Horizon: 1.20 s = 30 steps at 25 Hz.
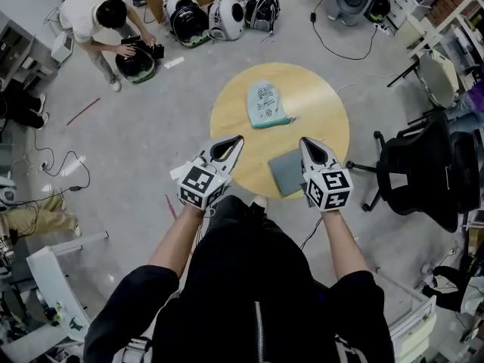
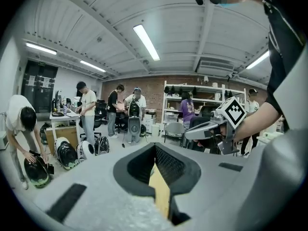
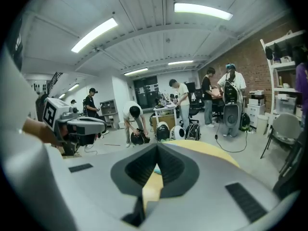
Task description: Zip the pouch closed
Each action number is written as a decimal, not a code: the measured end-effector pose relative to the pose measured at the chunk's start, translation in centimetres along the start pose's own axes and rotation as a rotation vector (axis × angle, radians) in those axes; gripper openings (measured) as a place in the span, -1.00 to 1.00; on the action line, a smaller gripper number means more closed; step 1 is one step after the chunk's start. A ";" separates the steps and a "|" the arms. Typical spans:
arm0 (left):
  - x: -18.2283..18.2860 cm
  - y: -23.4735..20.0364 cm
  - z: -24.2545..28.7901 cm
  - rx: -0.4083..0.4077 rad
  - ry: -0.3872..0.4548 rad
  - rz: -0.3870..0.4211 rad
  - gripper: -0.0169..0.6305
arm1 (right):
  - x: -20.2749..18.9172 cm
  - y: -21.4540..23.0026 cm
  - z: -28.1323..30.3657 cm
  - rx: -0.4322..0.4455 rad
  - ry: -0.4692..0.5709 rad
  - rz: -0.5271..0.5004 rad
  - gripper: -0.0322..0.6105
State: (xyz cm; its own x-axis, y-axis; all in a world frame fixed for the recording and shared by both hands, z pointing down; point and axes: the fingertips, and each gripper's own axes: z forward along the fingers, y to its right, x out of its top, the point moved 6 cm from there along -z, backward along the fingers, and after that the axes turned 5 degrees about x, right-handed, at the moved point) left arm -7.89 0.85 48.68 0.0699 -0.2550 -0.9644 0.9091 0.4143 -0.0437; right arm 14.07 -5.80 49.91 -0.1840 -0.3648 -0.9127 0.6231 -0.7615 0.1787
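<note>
A light teal pouch (image 1: 266,104) with dark print lies flat on the round wooden table (image 1: 318,112), towards its far side. Both grippers hover over the table's near edge, well short of the pouch. My left gripper (image 1: 239,138) is shut with nothing in it, pointing at the table's near-left rim. My right gripper (image 1: 303,141) is shut and empty too, above a flat grey square piece (image 1: 284,174). In the left gripper view the jaws (image 2: 155,147) meet, with the right gripper (image 2: 211,129) beside them. In the right gripper view the jaws (image 3: 156,146) meet over the yellow tabletop (image 3: 211,152).
A black office chair (image 1: 423,172) stands right of the table. Helmets and bags (image 1: 219,17) lie on the floor beyond it, where a person (image 1: 98,21) crouches at the far left. Cables run across the floor. Several people stand by desks and shelves in the background.
</note>
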 end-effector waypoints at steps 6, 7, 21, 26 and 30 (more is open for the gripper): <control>-1.1 -1.1 2.1 -0.009 -0.025 -0.022 -0.93 | -1.9 2.0 2.7 0.019 -0.093 -0.126 -0.89; -1.2 -1.3 2.5 -0.015 -0.029 -0.025 -0.93 | -2.2 2.4 3.2 0.021 -0.112 -0.144 -0.89; -4.3 -4.2 6.0 -0.030 -0.107 -0.106 -0.93 | -7.3 8.3 10.9 0.120 -0.488 -0.498 -0.78; -5.4 -6.0 5.8 0.001 -0.137 -0.138 -0.93 | -9.8 10.1 14.1 0.202 -0.632 -0.719 -0.58; -6.2 -7.6 5.4 0.027 -0.163 -0.155 -0.93 | -11.2 11.5 16.6 0.244 -0.723 -0.776 -0.53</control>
State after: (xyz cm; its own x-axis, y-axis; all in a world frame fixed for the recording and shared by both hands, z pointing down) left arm -12.99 -5.45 56.43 -0.0086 -0.4524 -0.8918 0.9245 0.3362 -0.1795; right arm 10.62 -19.34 68.29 -0.9158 0.0929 -0.3907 -0.0085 -0.9772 -0.2124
